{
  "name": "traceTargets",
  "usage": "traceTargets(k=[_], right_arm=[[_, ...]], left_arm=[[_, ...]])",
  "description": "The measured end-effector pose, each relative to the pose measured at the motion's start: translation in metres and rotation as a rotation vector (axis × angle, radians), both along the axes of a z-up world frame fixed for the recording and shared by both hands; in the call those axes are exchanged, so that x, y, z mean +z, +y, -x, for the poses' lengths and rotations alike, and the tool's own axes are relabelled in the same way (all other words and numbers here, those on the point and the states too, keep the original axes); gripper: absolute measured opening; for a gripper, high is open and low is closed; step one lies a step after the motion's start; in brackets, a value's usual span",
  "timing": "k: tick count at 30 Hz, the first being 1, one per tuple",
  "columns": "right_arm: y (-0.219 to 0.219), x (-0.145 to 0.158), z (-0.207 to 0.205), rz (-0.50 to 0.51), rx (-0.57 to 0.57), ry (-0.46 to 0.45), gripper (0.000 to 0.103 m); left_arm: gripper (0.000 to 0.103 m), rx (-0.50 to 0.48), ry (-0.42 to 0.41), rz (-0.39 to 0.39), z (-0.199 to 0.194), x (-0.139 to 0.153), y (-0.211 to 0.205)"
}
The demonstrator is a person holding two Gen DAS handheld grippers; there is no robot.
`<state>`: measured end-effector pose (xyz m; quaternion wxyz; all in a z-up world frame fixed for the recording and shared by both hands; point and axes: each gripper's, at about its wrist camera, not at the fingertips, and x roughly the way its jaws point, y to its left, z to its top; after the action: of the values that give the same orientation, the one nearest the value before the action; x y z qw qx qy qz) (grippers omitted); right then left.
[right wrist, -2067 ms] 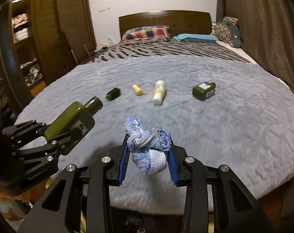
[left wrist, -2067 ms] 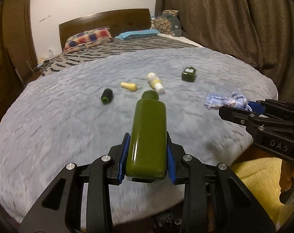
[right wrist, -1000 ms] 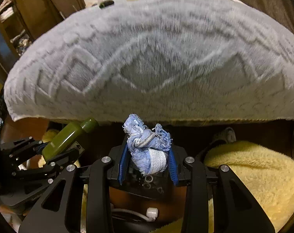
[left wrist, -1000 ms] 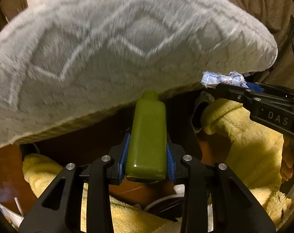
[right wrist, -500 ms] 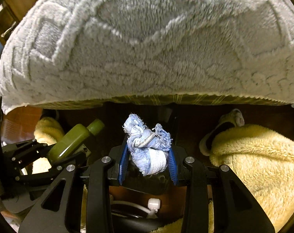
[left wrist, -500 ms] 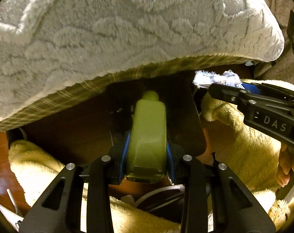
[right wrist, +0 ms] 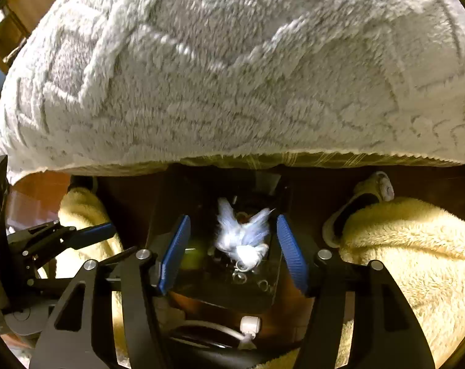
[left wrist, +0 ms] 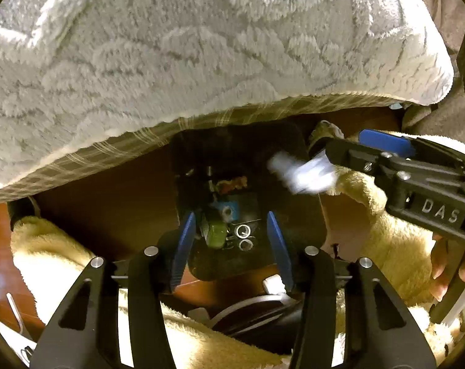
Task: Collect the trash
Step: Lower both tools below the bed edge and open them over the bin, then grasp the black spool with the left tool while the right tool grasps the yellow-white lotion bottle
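We hold two sets of tongs over one black rectangular bin (left wrist: 306, 215) that stands on the floor between our two pale-yellow fleece-clad legs (right wrist: 416, 246). The left tongs (left wrist: 229, 240) have just been opening: their two blue pads (left wrist: 183, 240) stand apart with nothing pressed between them, and one olive-green plastic bottle (left wrist: 215, 233) lies below them inside the bin, beside two small metal rings (left wrist: 243, 230). The right tongs (right wrist: 232, 246) have likewise just been opening, pads parted, and one crumpled blue-and-white cloth wad (right wrist: 241, 236) shows blurred between them, touching neither pad, over the bin's mouth. Beyond the bin, one grey plush bedspread with a raised diamond pattern (left wrist: 201, 46) hangs over the bed's edge and fills the far view.
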<state>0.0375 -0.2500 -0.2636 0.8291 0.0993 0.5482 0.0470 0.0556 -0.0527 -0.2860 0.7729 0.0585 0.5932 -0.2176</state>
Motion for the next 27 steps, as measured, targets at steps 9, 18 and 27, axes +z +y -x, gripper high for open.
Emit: traceTargets(k=[9, 18, 27], right_arm=[[-0.024, 0.041, 0.009, 0.048, -0.094, -0.096, 0.100], [-0.042, 0.082, 0.017, 0.054, -0.120, -0.188, 0.100], [-0.043, 0.138, -0.008, 0.089, -0.103, -0.308, 0.100]], left_arm=[[0.074, 0.011, -0.112, -0.026, 0.006, 0.040, 0.012], [0.088, 0.018, -0.252, -0.011, 0.012, 0.099, 0.024], [0.088, 0.070, -0.386, -0.016, -0.014, 0.154, 0.035]])
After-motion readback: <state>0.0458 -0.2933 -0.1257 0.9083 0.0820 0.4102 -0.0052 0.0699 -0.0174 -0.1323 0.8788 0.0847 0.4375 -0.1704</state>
